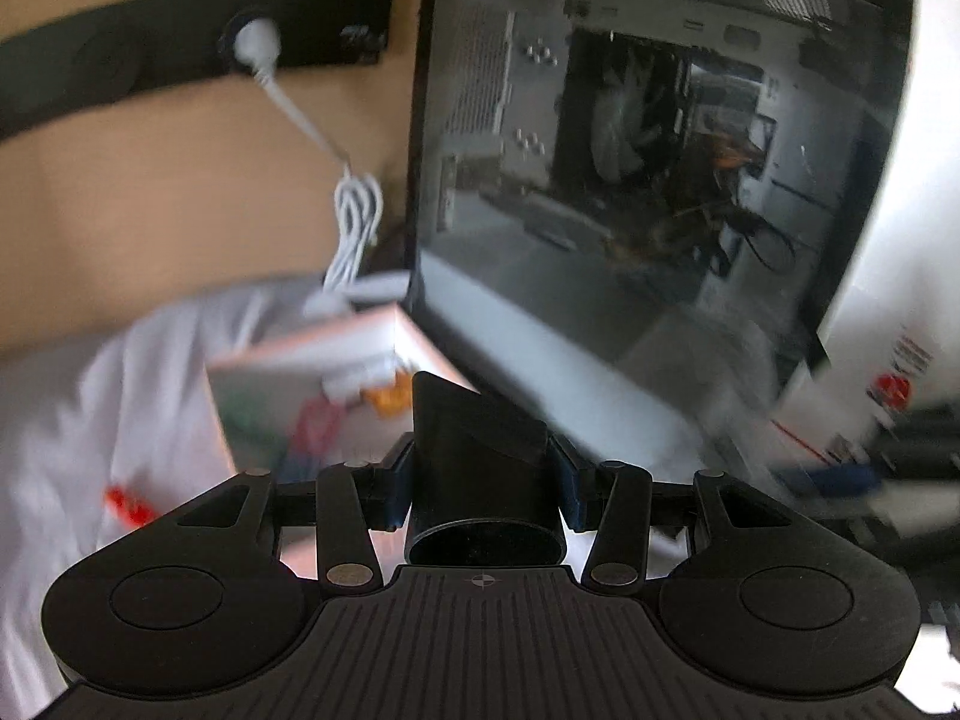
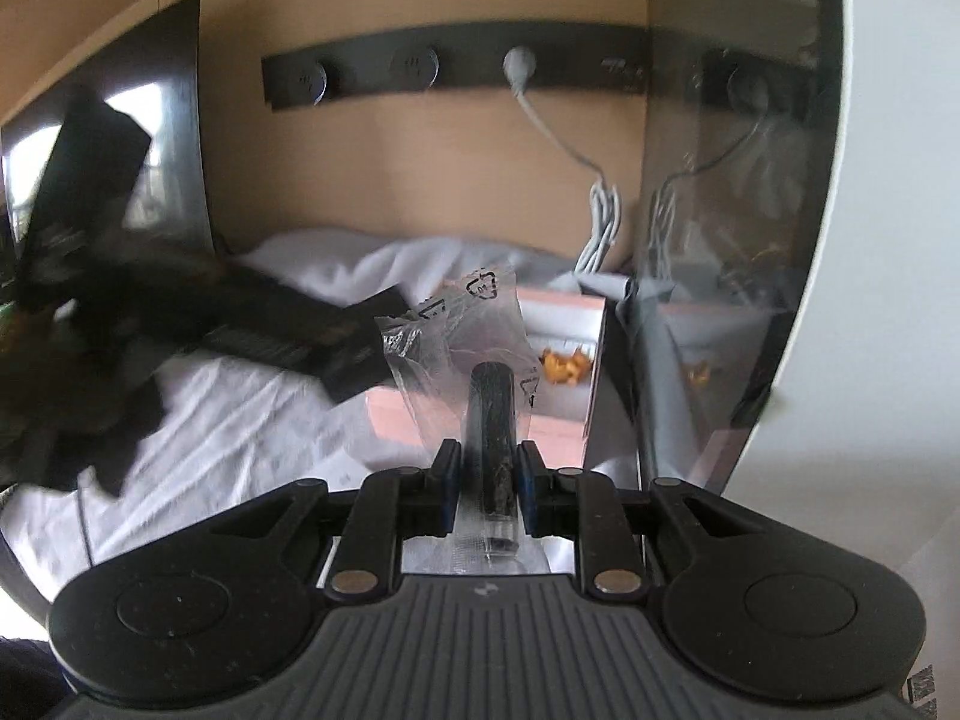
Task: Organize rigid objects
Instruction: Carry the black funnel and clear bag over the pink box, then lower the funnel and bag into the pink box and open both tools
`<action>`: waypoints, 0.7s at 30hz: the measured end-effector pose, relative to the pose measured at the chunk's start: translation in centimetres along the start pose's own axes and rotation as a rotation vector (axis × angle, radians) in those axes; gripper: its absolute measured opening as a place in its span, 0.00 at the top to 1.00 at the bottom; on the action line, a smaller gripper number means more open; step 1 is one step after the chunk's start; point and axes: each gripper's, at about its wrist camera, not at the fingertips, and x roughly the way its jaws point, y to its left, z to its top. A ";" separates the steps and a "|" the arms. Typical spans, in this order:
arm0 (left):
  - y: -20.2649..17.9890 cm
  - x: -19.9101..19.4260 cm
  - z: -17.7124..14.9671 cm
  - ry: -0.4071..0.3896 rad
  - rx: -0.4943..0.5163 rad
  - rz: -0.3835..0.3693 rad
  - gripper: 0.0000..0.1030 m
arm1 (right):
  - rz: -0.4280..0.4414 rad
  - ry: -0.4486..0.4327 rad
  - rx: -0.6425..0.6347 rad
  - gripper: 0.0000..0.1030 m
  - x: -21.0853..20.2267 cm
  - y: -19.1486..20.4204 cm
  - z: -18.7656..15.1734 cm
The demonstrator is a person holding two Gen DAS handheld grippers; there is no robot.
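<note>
My left gripper (image 1: 483,471) is shut on a black plastic nozzle-shaped part (image 1: 474,450) with a round open end toward the camera, held above the white cloth. Just beyond it lies a pink-rimmed cardboard box (image 1: 312,384) with coloured items inside. My right gripper (image 2: 483,468) is shut on a black rod in a clear plastic bag (image 2: 489,414), which stands up between the pads. The same pink box (image 2: 564,360) with orange pieces lies just behind it.
A dark glass panel (image 1: 630,150) in a white frame stands on the right; it also shows in the right wrist view (image 2: 732,210). A black socket strip (image 2: 456,75) with a white plug and cable is on the beige wall. Black flat boxes (image 2: 282,330) lie left on the cloth (image 2: 240,438). A small red item (image 1: 126,504) lies on the cloth.
</note>
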 end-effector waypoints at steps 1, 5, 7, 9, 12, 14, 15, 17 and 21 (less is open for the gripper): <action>-0.1 0.7 0.7 -0.001 0.015 0.005 0.51 | -0.008 -0.007 0.002 0.81 -0.2 0.0 0.0; -0.2 3.9 3.4 0.007 0.025 0.025 0.51 | -0.040 -0.010 0.013 0.81 -0.4 -0.2 -0.3; 0.2 5.8 4.3 0.020 0.003 0.027 0.51 | -0.051 -0.001 0.021 0.81 -0.3 -0.4 -0.5; 1.2 7.6 4.9 0.032 -0.053 0.023 0.51 | -0.062 0.010 0.028 0.81 -0.2 -0.5 -0.7; 3.0 9.6 5.0 0.033 -0.167 0.010 0.53 | -0.080 0.028 0.039 0.81 0.3 -0.7 -0.9; 3.9 10.0 4.8 0.025 -0.212 0.019 0.53 | -0.084 0.036 0.047 0.81 0.6 -0.9 -0.9; 4.3 9.9 4.5 0.018 -0.224 0.028 0.53 | -0.083 0.038 0.049 0.81 0.7 -0.9 -0.8; 5.0 9.3 3.7 0.008 -0.245 0.038 0.53 | -0.076 0.040 0.047 0.81 0.9 -0.9 -0.8; 6.3 6.2 1.0 -0.020 -0.281 0.045 0.53 | -0.051 0.026 0.040 0.81 2.0 -1.3 0.3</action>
